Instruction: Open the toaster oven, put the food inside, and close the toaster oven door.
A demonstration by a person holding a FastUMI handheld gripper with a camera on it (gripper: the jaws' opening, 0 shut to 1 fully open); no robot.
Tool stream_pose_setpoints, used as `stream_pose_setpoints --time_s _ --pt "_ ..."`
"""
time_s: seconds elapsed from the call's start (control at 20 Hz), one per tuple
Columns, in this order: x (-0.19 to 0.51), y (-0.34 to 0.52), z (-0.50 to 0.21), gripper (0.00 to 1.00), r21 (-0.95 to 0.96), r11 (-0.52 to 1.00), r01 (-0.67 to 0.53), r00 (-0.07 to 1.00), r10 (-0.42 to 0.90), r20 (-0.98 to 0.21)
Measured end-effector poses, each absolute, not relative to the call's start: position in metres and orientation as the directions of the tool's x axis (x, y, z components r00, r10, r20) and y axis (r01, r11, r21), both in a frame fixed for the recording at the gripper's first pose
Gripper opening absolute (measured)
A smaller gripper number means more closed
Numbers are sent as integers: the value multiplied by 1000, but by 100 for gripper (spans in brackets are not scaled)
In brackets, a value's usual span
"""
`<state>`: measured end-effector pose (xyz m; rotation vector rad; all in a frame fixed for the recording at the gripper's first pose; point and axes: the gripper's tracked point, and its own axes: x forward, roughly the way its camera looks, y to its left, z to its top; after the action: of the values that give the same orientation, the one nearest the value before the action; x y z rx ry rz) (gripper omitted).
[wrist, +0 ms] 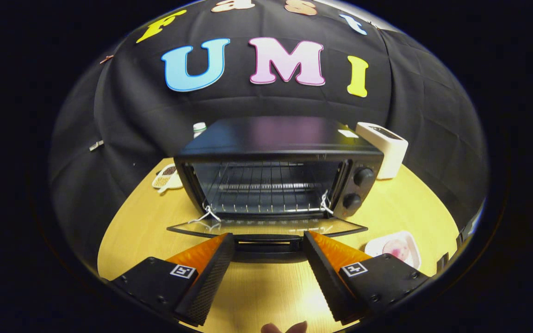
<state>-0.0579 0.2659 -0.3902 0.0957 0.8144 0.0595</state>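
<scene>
Fingertips of a person's hand (284,328) show nearest, just behind the tongs (269,240), low over the yellow wooden desk (257,296). Tongs state: released, fingers spread wide, nothing between the pads but open air and desk surface. Both fingers carry a small square black-and-white marker on top.

Just ahead of the fingertips: the black bar handle (269,244) of the glass toaster oven door (266,227). Door is folded fully down, lying roughly flat toward the tongs. The handle spans the gap between the two tips; contact with either tip cannot be told.

Beyond the door: black boxy toaster oven (278,169), cavity open, wire rack (266,187) visible inside, nothing on it. Two round black knobs (358,188) stacked on its right front panel. White string (207,214) tied at the left door hinge, another at the right hinge.

Food: pale pink item on a shallow white tray (396,249), on the desk to the right of the right finger, well clear of the oven mouth.

Other: white box-shaped appliance (384,149) behind the oven's right corner; small white bottle (199,128) behind its left corner; light-coloured dish with dark contents (167,177) on the desk left of the oven.
</scene>
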Motion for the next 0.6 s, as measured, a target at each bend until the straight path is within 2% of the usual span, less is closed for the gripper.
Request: stream_pose_setpoints --time_s 0.3,0.6 --pt "-103 259 -434 98 116 993 -25 558 110 -822" --pt "-109 257 -428 98 166 982 -90 539 188 -821"
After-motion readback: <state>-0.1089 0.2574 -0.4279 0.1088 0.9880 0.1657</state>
